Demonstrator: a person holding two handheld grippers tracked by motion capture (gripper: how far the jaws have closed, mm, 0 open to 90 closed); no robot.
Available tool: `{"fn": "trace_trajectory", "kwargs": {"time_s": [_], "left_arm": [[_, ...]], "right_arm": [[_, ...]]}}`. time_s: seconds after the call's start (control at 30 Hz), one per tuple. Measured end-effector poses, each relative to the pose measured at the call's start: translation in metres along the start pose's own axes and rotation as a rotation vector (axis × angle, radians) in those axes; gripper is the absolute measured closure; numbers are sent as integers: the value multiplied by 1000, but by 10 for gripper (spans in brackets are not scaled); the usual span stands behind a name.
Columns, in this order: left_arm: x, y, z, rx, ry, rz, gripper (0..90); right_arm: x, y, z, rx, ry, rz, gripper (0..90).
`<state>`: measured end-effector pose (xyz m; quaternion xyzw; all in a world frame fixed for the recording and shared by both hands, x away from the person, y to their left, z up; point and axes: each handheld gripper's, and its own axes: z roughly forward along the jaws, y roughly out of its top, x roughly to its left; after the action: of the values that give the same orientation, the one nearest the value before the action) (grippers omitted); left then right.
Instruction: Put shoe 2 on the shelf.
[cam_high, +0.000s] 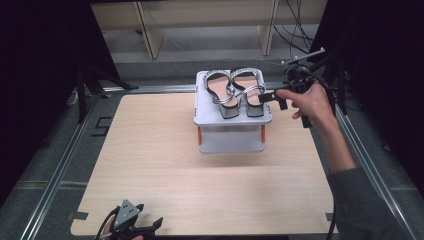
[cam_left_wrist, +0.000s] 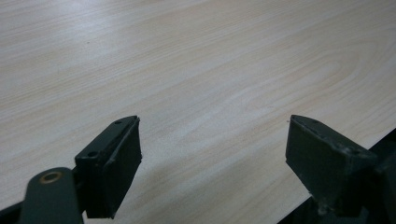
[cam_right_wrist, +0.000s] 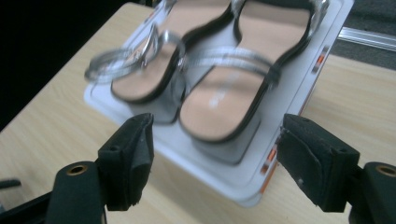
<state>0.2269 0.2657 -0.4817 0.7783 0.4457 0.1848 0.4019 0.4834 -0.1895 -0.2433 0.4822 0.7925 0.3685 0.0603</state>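
Note:
A pair of silver strappy sandals with tan insoles stands on top of a white two-level rack with orange posts at the back middle of the table. The right sandal lies beside the left sandal, heels toward the person. My right gripper is open, held just off the rack's right side and pointing at the right sandal, with nothing between its jaws. My left gripper is open low over the bare tabletop at the front left corner.
The wooden table is framed by metal rails. A light wooden shelf unit stands behind it, with cables hanging at the back right. Dark curtains close off both sides.

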Motion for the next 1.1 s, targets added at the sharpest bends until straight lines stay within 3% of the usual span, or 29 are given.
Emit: {"fn": "trace_trajectory", "kwargs": {"time_s": [0.03, 0.13, 0.17, 0.2, 0.3, 0.37, 0.4, 0.43, 0.47, 0.57, 0.6, 0.63, 0.7, 0.73, 0.77, 0.8, 0.83, 0.93, 1.0, 1.07, 1.1], "left_arm": [[1, 0, 1, -3, -5, 11, 179], [0, 0, 1, 4, -6, 5, 179], [-2, -1, 1, 8, -1, -13, 179], [-1, -1, 1, 11, -2, -3, 179], [1, 0, 0, 6, -6, 15, 179], [0, 0, -1, 13, -3, -2, 179], [1, 0, 0, 12, -4, 9, 179], [4, 2, 0, 15, -11, 61, 179], [3, 1, 0, 28, 1, 40, 179], [3, 1, 0, 29, 1, 31, 179], [-1, 0, 0, 19, -1, -15, 179], [2, 0, 0, 31, 1, 23, 179], [4, 1, 1, 24, -5, 48, 179], [0, 0, 1, 23, -2, -3, 179], [0, -1, 0, 22, 0, -14, 179], [0, -1, 0, 21, -1, -14, 179], [1, -1, 0, 18, -4, -3, 179], [0, -1, 0, 23, -2, -14, 179], [0, -1, 0, 23, -2, -17, 179], [0, -1, 0, 23, -2, -16, 179], [-1, -1, 0, 17, -2, -22, 179]], "right_arm": [[-1, -6, 0, -9, 3, -37, 265], [0, -25, -1, -12, 21, -61, 262], [1, -32, -1, -17, 28, -63, 261], [3, -39, -2, -6, 34, -45, 257], [5, -58, 0, -2, 46, -64, 247], [7, -68, 0, -11, 50, -76, 228], [8, -75, 1, -19, 42, -93, 222], [9, -81, 2, -24, 32, -98, 217], [10, -86, 3, -29, 30, -117, 214], [11, -101, 7, -30, 43, -129, 216], [11, -105, 9, -36, 51, -130, 216], [11, -111, 10, -36, 52, -134, 215], [10, -119, 13, -32, 71, -123, 213], [9, -122, 14, -45, 63, -138, 208], [9, -125, 15, -35, 70, -126, 197], [10, -128, 16, -36, 62, -120, 191], [9, -129, 18, -44, 64, -147, 194], [12, -136, 20, -40, 78, -125, 196], [11, -139, 21, -47, 82, -154, 197], [13, -142, 21, -50, 84, -139, 197], [13, -143, 22, -53, 84, -159, 197]]}}
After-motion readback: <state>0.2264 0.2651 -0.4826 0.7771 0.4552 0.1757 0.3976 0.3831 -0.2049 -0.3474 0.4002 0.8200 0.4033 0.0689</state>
